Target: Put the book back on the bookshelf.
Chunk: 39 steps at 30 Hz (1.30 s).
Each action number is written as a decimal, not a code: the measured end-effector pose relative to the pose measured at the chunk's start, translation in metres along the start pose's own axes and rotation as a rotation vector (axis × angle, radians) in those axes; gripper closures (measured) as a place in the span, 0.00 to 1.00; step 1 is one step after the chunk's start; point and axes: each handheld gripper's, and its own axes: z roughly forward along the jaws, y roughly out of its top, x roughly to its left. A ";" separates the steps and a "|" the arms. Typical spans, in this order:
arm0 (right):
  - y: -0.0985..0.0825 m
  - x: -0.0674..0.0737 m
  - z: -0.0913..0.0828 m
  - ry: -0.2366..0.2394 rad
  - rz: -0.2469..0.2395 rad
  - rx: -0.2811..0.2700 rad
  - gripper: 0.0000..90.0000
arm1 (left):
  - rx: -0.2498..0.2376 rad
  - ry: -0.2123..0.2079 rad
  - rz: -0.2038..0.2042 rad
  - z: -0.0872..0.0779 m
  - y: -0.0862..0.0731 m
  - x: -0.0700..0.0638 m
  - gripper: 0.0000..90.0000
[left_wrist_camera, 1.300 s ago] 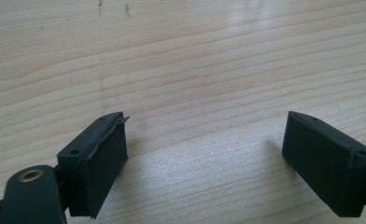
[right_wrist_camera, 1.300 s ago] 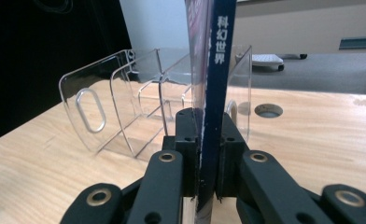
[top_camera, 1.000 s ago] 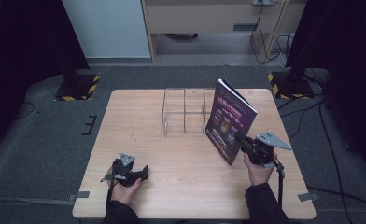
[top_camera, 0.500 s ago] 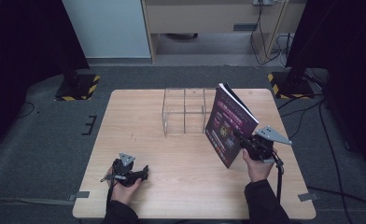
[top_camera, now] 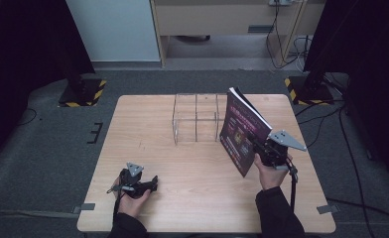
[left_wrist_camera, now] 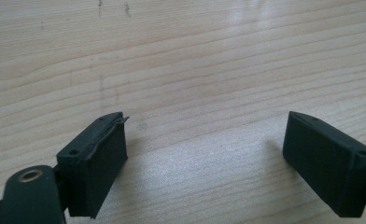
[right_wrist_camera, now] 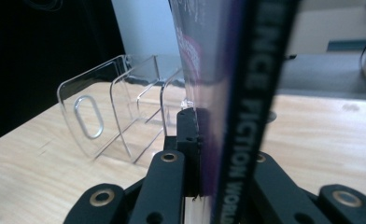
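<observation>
Right gripper (top_camera: pixel 256 145) clamped on upright book (top_camera: pixel 242 130) beside clear rack (top_camera: pixel 196 119); left gripper (top_camera: pixel 153 183) spread apart, low over table (top_camera: pixel 192 198).

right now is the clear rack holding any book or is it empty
Empty. The clear rack has bare slots; the book is outside it, clamped upright in the right gripper.

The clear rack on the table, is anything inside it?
The clear rack looks empty through its see-through walls. The book, clamped in the right hand-held gripper, covers its right end.
</observation>
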 end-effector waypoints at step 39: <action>0.016 -0.001 0.077 -0.152 -0.030 -0.042 0.92 | 0.000 -0.001 0.002 0.000 0.000 0.000 0.14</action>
